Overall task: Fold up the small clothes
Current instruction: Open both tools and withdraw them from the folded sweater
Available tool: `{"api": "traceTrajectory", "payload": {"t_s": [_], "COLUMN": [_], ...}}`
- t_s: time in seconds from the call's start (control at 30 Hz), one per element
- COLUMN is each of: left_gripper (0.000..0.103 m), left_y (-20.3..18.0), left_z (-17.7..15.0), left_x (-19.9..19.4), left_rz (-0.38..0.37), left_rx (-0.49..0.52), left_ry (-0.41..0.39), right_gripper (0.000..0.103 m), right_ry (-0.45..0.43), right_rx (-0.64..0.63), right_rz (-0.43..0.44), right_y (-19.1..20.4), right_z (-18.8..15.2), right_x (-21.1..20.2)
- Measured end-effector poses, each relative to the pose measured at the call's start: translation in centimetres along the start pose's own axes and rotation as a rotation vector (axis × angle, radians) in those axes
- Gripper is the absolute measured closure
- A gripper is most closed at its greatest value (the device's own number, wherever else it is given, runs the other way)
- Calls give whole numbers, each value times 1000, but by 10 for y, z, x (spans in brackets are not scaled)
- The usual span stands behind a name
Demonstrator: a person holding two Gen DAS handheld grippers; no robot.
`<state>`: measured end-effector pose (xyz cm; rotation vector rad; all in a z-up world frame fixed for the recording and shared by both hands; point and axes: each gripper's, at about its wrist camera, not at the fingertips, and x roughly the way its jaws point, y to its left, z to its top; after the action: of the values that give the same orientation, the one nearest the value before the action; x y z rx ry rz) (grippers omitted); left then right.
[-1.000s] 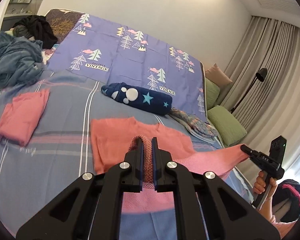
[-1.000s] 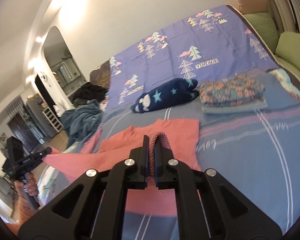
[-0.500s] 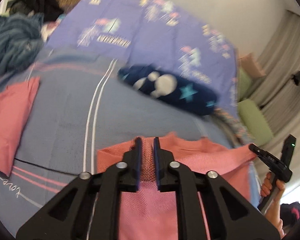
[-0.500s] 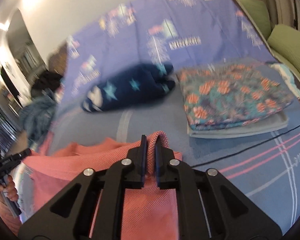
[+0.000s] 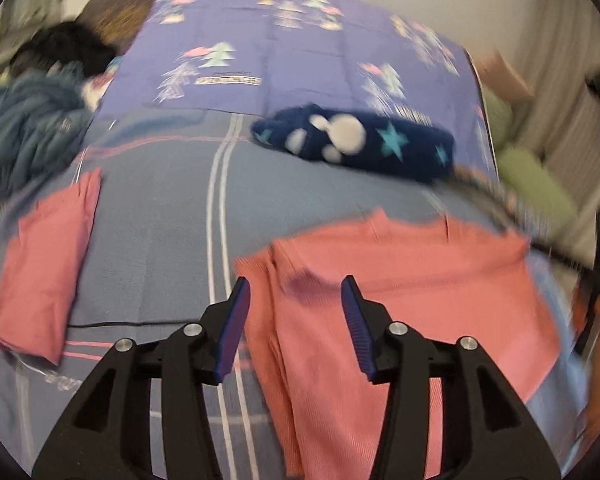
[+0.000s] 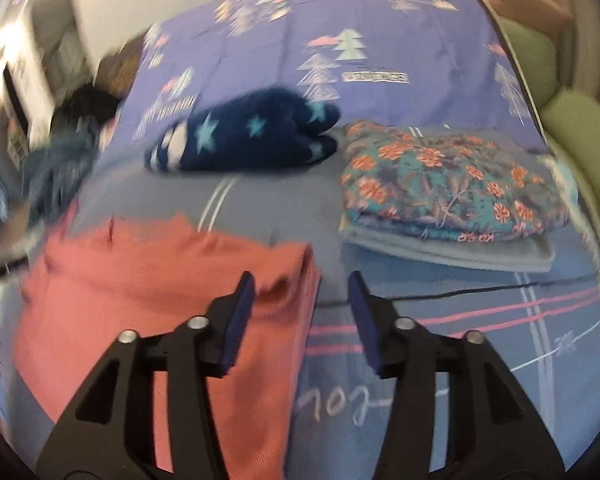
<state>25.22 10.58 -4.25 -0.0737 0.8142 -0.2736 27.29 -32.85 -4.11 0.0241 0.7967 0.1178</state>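
A pink knit garment [image 5: 412, 304] lies folded over on the blue-grey bed sheet [image 5: 160, 232]. My left gripper [image 5: 296, 300] is open and empty just above its left edge. In the right wrist view the same garment [image 6: 152, 300] lies at lower left, and my right gripper [image 6: 300, 294] is open and empty over its right edge. The right gripper also shows in the left wrist view [image 5: 596, 276] at the far right, blurred.
A folded pink piece [image 5: 48, 264] lies to the left. A navy star-print bundle [image 5: 356, 144] lies beyond the garment. A floral folded stack [image 6: 452, 188] sits on the right. A blue clothes heap [image 5: 24, 128] and green cushions [image 6: 572, 120] flank the bed.
Both grippers carried the garment's edge forward, laid it over the rest, and opened, letting go. The garment now lies folded on the sheet.
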Motion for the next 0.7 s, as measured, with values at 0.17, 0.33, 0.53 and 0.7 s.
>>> {"api": "traceTrajectory", "payload": {"t_s": [0.17,0.33,0.53,0.7], "left_gripper": [41,34,30,20], "left_y": [-41,-75,-50,-2], "left_z": [-22,-2,70,84], "left_x": [31,68,70,38], "left_rz": [247,469,642,454], "left_rx": [309,559,355,41], "left_ry": [67,17,-155,-177], "right_gripper": [38,35,35,35], "right_ry": [121,114,9,-9], "right_rx": [-256,-221,-37,-12], "right_rz": [-111,-172,-181,-123], "right_y": [38,35,11,2], "right_z": [-20,10,51,36], "right_x": [24,47,55,48]}}
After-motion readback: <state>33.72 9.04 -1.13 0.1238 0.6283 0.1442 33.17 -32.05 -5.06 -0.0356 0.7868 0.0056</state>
